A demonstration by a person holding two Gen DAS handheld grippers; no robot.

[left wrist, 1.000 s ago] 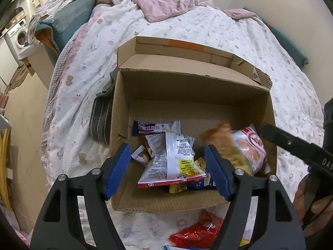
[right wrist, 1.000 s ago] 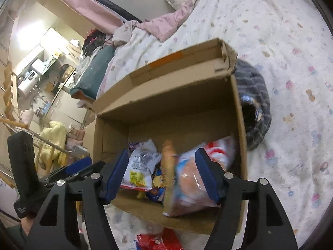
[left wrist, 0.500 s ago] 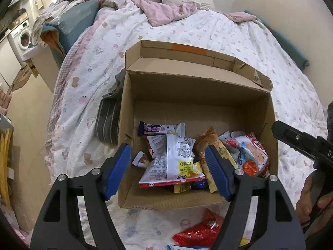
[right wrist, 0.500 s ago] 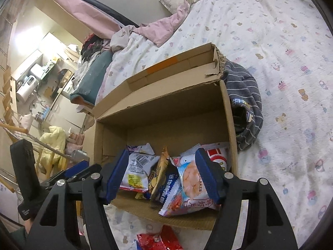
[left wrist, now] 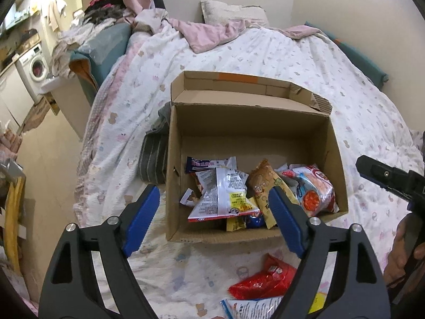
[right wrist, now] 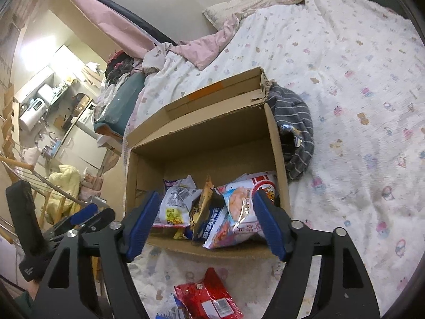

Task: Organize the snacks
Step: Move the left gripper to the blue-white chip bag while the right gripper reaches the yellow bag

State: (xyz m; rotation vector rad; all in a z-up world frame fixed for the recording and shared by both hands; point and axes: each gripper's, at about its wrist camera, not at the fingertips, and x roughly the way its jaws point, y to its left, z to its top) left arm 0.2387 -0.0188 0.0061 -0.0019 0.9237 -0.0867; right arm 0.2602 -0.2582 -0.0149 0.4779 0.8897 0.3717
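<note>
An open cardboard box [left wrist: 249, 127] [right wrist: 207, 143] stands on the bed and holds several snack packets: a white packet [left wrist: 223, 196], a tan packet [left wrist: 265, 186] and a large shrimp-chip bag [left wrist: 313, 188] [right wrist: 239, 207]. A red snack packet [left wrist: 263, 281] [right wrist: 209, 297] lies on the bedspread in front of the box, with a blue-and-white packet [left wrist: 249, 309] beside it. My left gripper [left wrist: 212, 218] is open and empty, held back above the box's near edge. My right gripper [right wrist: 204, 218] is open and empty, also above the near edge.
A grey striped garment [left wrist: 154, 156] [right wrist: 294, 133] lies against the box's far-left side. The floral bedspread [left wrist: 292, 61] stretches behind, with pink blanket and pillow [left wrist: 233, 16] at the head. The floor and a washing machine [left wrist: 34, 66] are to the left.
The shrimp-chip bag and tan packet dropped from my right gripper into the box and settled. Both grippers pulled back and up from the box.
</note>
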